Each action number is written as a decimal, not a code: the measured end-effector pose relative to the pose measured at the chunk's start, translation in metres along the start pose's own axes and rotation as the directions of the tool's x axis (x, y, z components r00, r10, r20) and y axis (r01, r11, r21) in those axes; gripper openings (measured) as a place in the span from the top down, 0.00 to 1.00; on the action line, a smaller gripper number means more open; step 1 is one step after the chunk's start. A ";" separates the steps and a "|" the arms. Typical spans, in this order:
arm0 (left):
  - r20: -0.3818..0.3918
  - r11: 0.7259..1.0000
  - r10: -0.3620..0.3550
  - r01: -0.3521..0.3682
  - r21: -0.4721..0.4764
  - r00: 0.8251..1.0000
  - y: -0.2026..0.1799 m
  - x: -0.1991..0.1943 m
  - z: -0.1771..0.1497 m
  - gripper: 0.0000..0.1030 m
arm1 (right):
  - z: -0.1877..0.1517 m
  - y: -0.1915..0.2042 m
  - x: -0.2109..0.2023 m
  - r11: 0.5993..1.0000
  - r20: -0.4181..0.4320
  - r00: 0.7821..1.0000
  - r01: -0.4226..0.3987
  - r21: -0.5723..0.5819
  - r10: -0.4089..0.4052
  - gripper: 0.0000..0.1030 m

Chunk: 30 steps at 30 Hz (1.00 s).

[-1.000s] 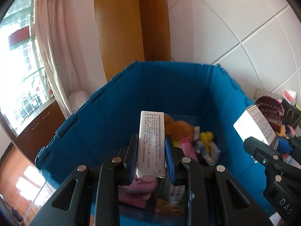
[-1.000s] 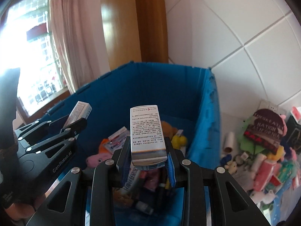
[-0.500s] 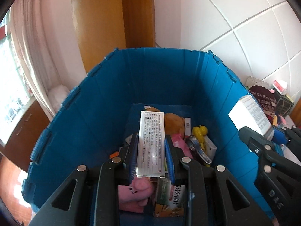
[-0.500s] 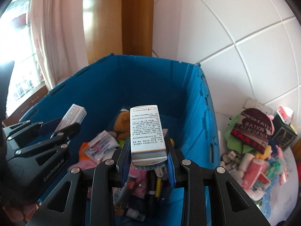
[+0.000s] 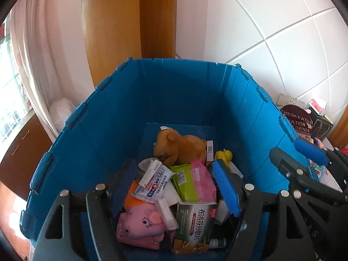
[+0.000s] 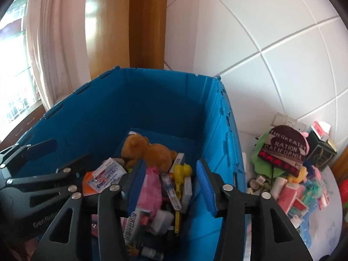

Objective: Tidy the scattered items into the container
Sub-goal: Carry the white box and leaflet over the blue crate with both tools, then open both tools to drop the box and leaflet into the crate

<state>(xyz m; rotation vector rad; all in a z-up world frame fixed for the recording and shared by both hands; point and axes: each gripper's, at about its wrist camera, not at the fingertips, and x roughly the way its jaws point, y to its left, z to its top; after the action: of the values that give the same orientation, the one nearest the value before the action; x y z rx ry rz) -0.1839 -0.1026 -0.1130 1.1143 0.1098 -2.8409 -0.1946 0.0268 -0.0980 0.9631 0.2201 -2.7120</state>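
Both over blue bin [image 5: 104, 117]. Left gripper [image 5: 174, 187] and right gripper [image 6: 169, 187] jaws opening, nothing between. Boxes [image 5: 195, 224] lie inside. Lift clear before swinging to pile [image 6: 289, 187].

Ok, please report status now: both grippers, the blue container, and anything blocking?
Left gripper and right gripper: jaws opening, nothing between them, over the blue container. Boxes and plush toys inside. More items wait outside right. Nothing blocking.

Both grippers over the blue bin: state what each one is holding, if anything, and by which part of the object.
Nothing is held. The left gripper and right gripper hang over the blue bin with jaws opening and no item between the pads.
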 end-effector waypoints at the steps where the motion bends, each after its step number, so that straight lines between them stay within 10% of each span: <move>1: 0.004 1.000 -0.001 0.001 0.000 1.000 0.000 0.000 0.000 0.29 | -0.003 -0.001 -0.001 1.000 0.002 1.000 0.002 0.003 -0.002 0.51; 30: 0.136 0.997 0.002 0.008 -0.075 0.991 -0.009 -0.052 -0.026 0.21 | -0.038 -0.035 -0.066 0.994 0.159 0.987 -0.030 0.103 0.014 0.36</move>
<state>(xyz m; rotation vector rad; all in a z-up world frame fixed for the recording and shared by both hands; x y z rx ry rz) -0.1290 -0.0880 -0.0965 0.9041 0.2077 -2.8785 -0.1323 0.0809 -0.0826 0.7670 0.0368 -2.7859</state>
